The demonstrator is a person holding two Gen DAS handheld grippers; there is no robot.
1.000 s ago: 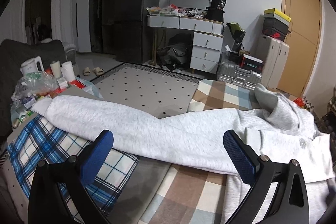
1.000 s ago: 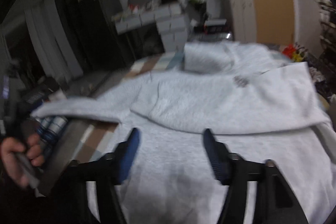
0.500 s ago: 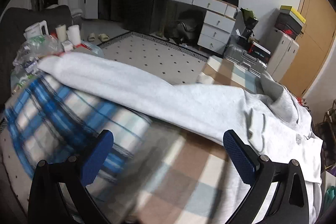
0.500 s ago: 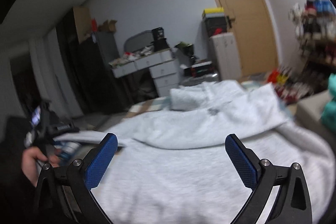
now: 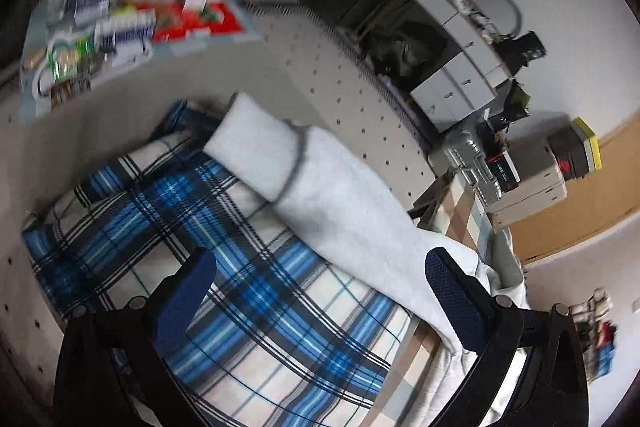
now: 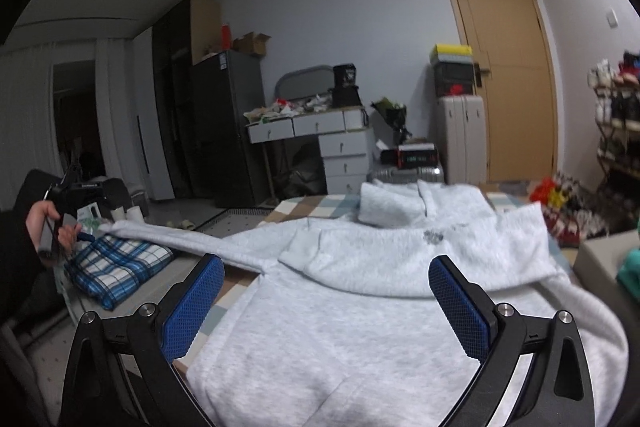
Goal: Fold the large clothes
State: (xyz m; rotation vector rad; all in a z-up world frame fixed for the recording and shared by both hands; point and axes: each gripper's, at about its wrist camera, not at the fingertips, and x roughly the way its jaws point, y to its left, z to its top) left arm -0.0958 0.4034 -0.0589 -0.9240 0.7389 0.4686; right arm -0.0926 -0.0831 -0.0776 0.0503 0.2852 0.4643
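Observation:
A light grey sweatshirt (image 6: 380,307) lies flat on a checked cover (image 6: 304,207). One sleeve is folded across its chest. The other sleeve (image 5: 344,203) stretches out over a blue plaid cloth (image 5: 224,267), and its cuff (image 5: 256,155) rests at the cloth's far edge. My left gripper (image 5: 320,295) hovers above the plaid cloth and the sleeve, open and empty, with the sleeve passing close to one pad. My right gripper (image 6: 326,303) is open above the sweatshirt's lower body, nothing between its pads. At the far left of the right wrist view, a hand (image 6: 40,223) holds the left gripper's handle.
A cluttered low table (image 5: 120,7) stands beyond the plaid cloth, next to a dotted rug (image 5: 328,75). A white drawer desk (image 6: 320,135), a dark fridge (image 6: 228,123), suitcases (image 6: 460,139) and a wooden door (image 6: 508,67) line the far wall. A shoe rack (image 6: 616,115) is on the right.
The left view has rolled and swung out along the sleeve toward its cuff, now looking down on the plaid cloth. The right gripper's jaws opened wide and it rose off the sweatshirt.

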